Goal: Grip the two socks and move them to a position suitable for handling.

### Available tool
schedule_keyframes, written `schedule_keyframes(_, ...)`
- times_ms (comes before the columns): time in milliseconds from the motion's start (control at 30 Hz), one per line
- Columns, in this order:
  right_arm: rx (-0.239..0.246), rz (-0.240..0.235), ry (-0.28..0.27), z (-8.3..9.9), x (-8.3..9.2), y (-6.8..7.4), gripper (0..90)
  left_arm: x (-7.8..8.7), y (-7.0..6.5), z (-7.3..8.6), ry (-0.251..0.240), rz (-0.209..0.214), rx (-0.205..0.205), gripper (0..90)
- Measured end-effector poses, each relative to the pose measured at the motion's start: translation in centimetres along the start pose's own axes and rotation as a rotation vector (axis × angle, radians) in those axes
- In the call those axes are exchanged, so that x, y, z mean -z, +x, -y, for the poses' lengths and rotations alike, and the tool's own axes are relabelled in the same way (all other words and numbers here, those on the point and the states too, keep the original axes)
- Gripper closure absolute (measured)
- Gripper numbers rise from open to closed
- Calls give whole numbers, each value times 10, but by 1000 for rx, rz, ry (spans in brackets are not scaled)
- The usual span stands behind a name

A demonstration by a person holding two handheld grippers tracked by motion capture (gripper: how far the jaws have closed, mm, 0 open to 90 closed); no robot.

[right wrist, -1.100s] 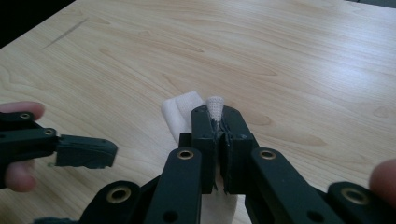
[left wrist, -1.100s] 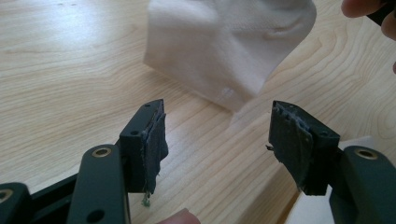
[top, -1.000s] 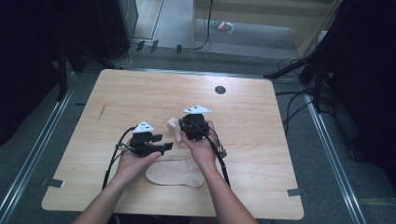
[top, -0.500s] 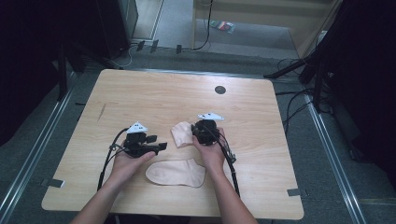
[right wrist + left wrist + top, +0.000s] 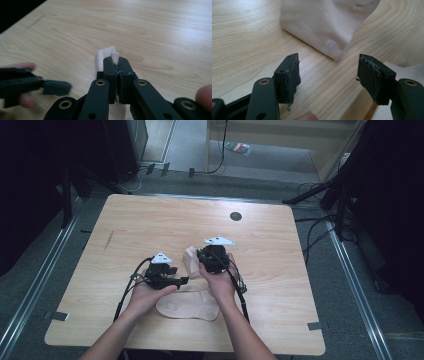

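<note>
A beige sock [image 5: 190, 260] hangs bunched off the table near its middle, and my right gripper [image 5: 199, 258] is shut on its fabric. In the right gripper view the closed jaws [image 5: 117, 62] pinch a ribbed edge of that sock [image 5: 105, 53]. My left gripper [image 5: 185, 280] is open just to its left; its jaws have just been opening a little. In the left gripper view nothing lies between the jaws [image 5: 329, 75], and the held sock [image 5: 324, 22] hangs just beyond them. A second beige sock [image 5: 187, 307] lies flat near the table's front.
The wooden table [image 5: 150, 220] has a dark round grommet [image 5: 235, 216] at the back and a short dark mark [image 5: 108, 240] at the left. Cables and metal rails run along the floor around it.
Both hands shifted slightly back from the front edge, and the held sock rose with the right gripper. The flat sock stayed where it was.
</note>
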State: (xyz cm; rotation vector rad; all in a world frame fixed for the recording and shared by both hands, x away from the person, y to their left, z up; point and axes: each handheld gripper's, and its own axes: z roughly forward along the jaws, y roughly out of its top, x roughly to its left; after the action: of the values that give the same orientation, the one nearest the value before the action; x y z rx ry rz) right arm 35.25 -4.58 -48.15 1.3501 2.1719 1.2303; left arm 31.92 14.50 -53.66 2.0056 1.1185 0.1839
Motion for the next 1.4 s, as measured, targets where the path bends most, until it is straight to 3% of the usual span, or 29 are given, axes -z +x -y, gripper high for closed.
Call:
schedule_keyframes(200,14,-47,-23,-16,11,22,880,0,1,-3,-16,-44,23,373)
schedule_keyframes(267,24,-67,-36,-22,15,29,880,2,1,-4,-33,-65,16,412)
schedule_keyframes(300,22,-90,-47,-27,18,35,880,4,1,-4,-73,-88,6,435)
schedule_keyframes(367,14,-114,-55,-30,19,39,880,5,0,-5,-90,-90,-4,465)
schedule_keyframes(433,20,-151,-84,-38,24,48,880,17,1,-6,-160,-163,-16,726)
schedule_keyframes(467,20,-151,-84,-38,24,48,880,17,1,-6,-160,-163,-16,826)
schedule_keyframes(500,42,-153,-113,-42,28,53,880,31,4,-7,-208,-219,-2,888)
schedule_keyframes(533,42,-153,-113,-42,28,53,880,31,4,-7,-208,-219,-2,892)
schedule_keyframes(567,52,-148,-133,-44,31,52,880,45,2,-7,-240,-373,-57,893)
schedule_keyframes(600,52,-148,-133,-44,31,52,880,45,2,-7,-240,-373,-57,893)
schedule_keyframes(633,53,-134,-136,-43,31,51,880,48,0,-7,-243,-453,-112,893)
schedule_keyframes(667,49,-114,-119,-40,27,45,880,47,-1,-6,-190,-521,-190,892)
schedule_keyframes(700,39,-98,-97,-35,21,40,880,47,-1,-6,-190,-521,-190,889)
schedule_keyframes(733,39,-98,-97,-35,21,40,880,42,0,-5,-134,-511,-211,889)
schedule_keyframes(767,18,-62,-56,-23,8,28,881,31,2,0,-73,-460,-241,846)
schedule_keyframes(800,5,-41,-34,-16,2,22,881,26,3,3,-58,-424,-238,792)
schedule_keyframes(867,-6,-22,-18,-10,-3,16,881,24,3,6,-56,-407,-232,704)
schedule_keyframes(900,-32,4,16,3,-10,2,881,24,5,11,-81,-377,-209,655)
schedule_keyframes(933,-32,4,16,3,-10,2,881,24,5,11,-81,-377,-209,619)
schedule_keyframes(967,-47,27,36,11,-13,-10,882,27,10,13,-83,-322,-174,591)
schedule_keyframes(1000,-47,27,36,11,-13,-10,882,27,10,13,-83,-322,-174,560)
schedule_keyframes(1067,-38,68,54,20,-14,-28,881,34,21,16,-107,-261,-119,528)
schedule_keyframes(1100,-38,68,54,20,-14,-28,881,34,21,16,-107,-261,-119,520)
schedule_keyframes(1167,-34,99,59,25,-12,-43,852,40,34,17,-127,-243,-37,511)
schedule_keyframes(1233,-52,99,43,27,-10,-52,694,41,41,16,-144,-230,23,502)
schedule_keyframes(1267,-52,99,43,27,-10,-52,694,41,41,16,-144,-230,23,503)
schedule_keyframes(1333,-85,101,19,29,-7,-60,608,39,47,14,-139,-221,67,502)
schedule_keyframes(1367,-126,103,5,30,-4,-68,570,34,52,12,-136,-211,104,509)
schedule_keyframes(1400,-126,103,5,30,-4,-68,570,34,52,12,-136,-211,104,516)
